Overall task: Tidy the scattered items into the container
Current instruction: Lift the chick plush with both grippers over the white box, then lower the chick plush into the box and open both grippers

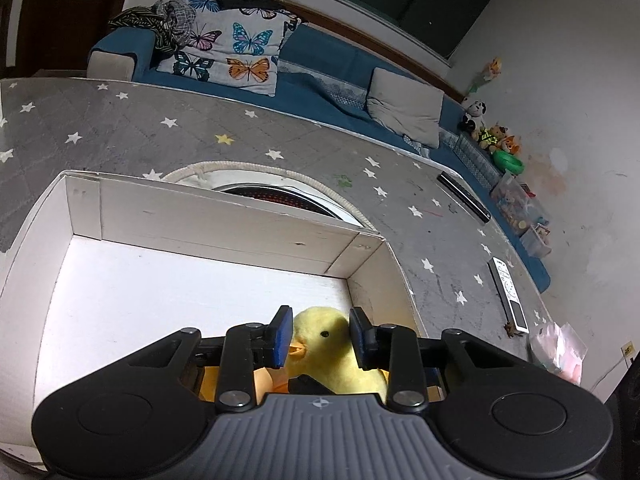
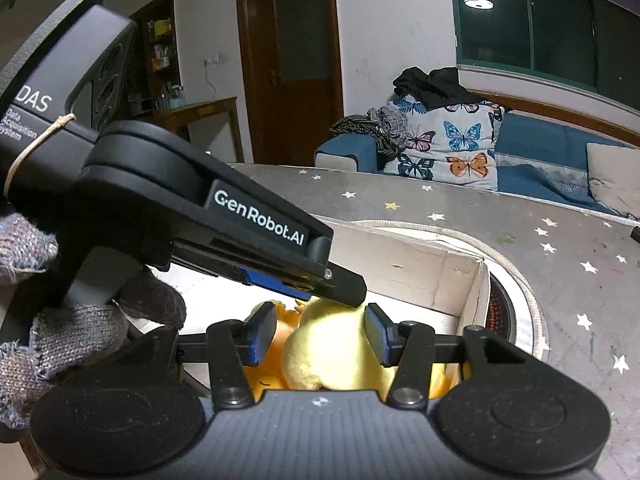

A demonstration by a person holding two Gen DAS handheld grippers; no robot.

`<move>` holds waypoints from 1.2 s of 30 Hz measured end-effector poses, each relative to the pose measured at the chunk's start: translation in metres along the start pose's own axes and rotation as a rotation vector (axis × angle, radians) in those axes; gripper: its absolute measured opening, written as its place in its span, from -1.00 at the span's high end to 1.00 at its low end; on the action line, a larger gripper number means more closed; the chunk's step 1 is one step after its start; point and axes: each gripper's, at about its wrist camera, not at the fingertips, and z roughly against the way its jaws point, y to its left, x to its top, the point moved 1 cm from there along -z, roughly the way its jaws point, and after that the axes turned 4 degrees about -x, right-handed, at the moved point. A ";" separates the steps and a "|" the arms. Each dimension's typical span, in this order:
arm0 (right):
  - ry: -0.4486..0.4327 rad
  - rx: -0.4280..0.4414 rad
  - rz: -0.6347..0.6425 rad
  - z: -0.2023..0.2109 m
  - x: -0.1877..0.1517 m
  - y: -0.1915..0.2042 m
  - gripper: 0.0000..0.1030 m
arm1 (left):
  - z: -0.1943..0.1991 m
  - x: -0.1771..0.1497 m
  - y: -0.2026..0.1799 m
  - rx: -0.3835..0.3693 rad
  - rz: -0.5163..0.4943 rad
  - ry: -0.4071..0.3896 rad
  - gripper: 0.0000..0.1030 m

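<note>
Left hand-held gripper clamped on fluffy yellow plush duck, right hand-held gripper parted, over white cardboard box.

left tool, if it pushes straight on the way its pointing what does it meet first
Most likely the yellow plush duck, whose head already sits between the left tool's blue pads. Past it the line runs over the white box's floor to its far wall. Whether the pads touch the duck is unclear.
</note>
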 end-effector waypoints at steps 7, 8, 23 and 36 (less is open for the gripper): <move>-0.018 -0.011 -0.016 0.002 -0.003 -0.001 -0.04 | 0.006 0.000 -0.003 0.016 -0.011 -0.015 0.34; -0.022 -0.013 -0.017 0.004 -0.003 -0.002 -0.16 | 0.007 -0.001 -0.004 0.018 -0.015 -0.018 0.33; -0.091 -0.046 0.007 0.020 -0.007 0.009 -1.00 | 0.030 -0.010 -0.012 0.037 -0.063 -0.067 0.32; -0.143 -0.076 0.047 0.040 -0.016 0.034 -1.00 | 0.065 -0.027 -0.016 0.038 -0.091 -0.121 0.32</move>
